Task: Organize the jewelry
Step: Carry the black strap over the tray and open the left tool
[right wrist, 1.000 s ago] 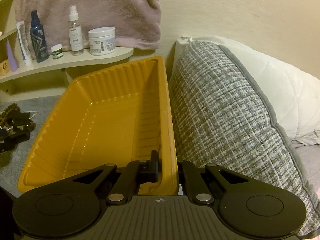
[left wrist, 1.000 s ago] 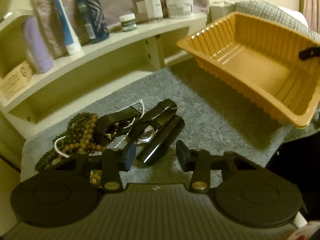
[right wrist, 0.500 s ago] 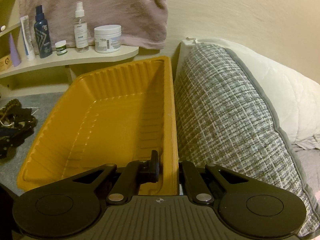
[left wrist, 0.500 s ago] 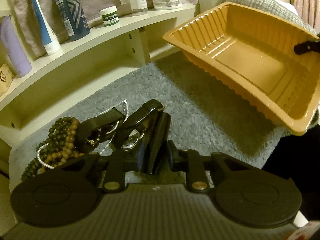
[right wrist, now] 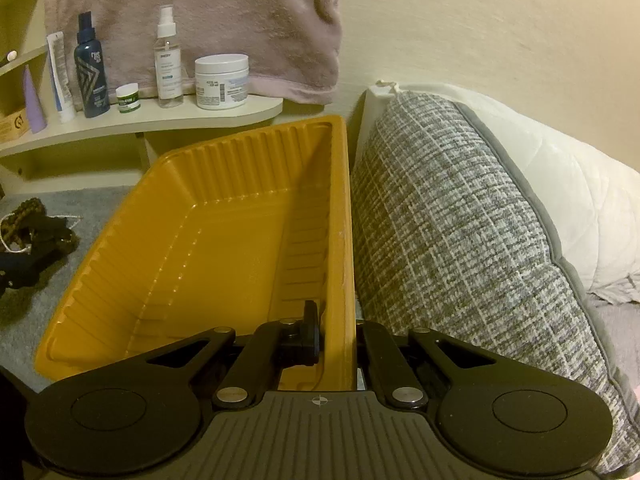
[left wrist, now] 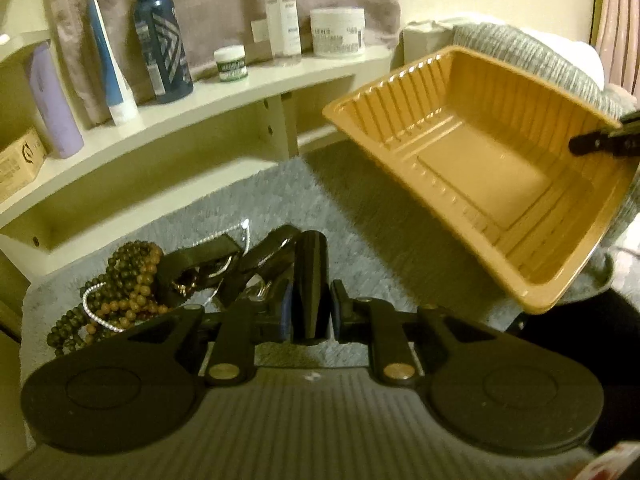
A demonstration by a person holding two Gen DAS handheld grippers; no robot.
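Observation:
A pile of jewelry lies on the grey mat: brown and green bead strands, a thin silver chain, dark clips and a glossy black bar-shaped piece. My left gripper is shut on the black bar at the pile's right edge. My right gripper is shut on the right wall of an empty orange plastic tray, held tilted above the mat; the tray also shows in the left wrist view. The pile shows at the far left of the right wrist view.
A cream curved shelf behind the mat carries bottles, tubes and jars, with a pinkish towel hanging above. A grey checked pillow and a white pillow lie right of the tray.
My left gripper moved forward onto the black bar and closed on it. The tray in my right gripper has shifted slightly, still held tilted.

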